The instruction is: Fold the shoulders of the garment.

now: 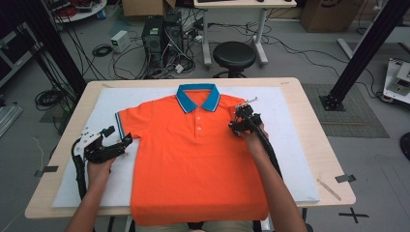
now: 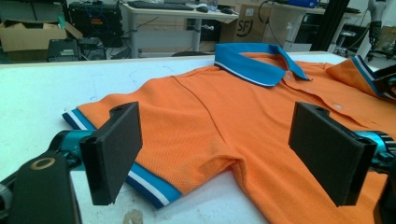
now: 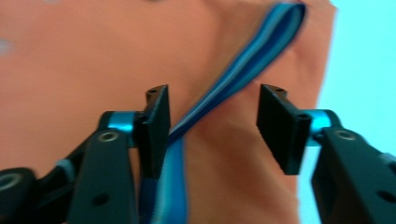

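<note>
Lying flat on white pad (image 1: 300, 159): polo shirt (image 1: 193, 159); both tongs wide, cluttered lab floor.

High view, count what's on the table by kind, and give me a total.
Orange polo shirt: 1
White mat under it: 1
Hand-held gripper: 2, left hand-held gripper and right hand-held gripper
Total: 4

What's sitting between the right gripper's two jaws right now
In the right gripper view, the folded sleeve's blue striped cuff runs between the right gripper's open jaws.
</note>
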`<state>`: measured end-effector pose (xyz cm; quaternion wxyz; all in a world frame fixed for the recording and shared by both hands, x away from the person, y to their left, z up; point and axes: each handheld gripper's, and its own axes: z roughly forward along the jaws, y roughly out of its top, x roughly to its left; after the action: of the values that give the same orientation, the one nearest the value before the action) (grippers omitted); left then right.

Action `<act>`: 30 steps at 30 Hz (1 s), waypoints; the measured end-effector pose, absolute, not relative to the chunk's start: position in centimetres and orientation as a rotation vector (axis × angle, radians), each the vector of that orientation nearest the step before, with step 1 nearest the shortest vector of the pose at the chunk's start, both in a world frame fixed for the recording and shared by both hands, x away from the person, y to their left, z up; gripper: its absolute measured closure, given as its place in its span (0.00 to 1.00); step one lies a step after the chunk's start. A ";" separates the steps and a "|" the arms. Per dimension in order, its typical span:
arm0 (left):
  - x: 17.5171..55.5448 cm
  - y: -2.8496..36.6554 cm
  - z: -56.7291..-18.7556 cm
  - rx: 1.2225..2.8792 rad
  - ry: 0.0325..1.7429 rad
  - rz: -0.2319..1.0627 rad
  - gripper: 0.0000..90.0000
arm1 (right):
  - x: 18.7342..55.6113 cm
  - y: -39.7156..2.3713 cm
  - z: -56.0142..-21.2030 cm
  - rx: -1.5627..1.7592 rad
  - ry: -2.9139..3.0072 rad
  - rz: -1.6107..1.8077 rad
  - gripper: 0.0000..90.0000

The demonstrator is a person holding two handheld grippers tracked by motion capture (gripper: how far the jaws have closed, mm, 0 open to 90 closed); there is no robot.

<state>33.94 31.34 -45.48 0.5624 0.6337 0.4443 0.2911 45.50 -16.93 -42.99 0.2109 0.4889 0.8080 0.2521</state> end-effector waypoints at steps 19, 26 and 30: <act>34.0 31.3 -45.5 1.493 1.047 0.685 0.19 | 44.9 -15.9 -42.4 1.226 2.307 0.840 0.70; 34.0 31.3 -45.5 1.489 1.048 0.682 0.20 | 45.3 -14.8 -43.7 1.181 2.349 0.715 0.88; 34.0 31.3 -45.5 1.493 1.046 0.683 0.20 | 45.3 -14.7 -43.7 1.163 2.330 0.707 1.00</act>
<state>33.98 31.31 -45.47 0.5624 0.6342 0.4442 0.2902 45.31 -14.72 -43.72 0.2200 0.4203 0.8423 0.2557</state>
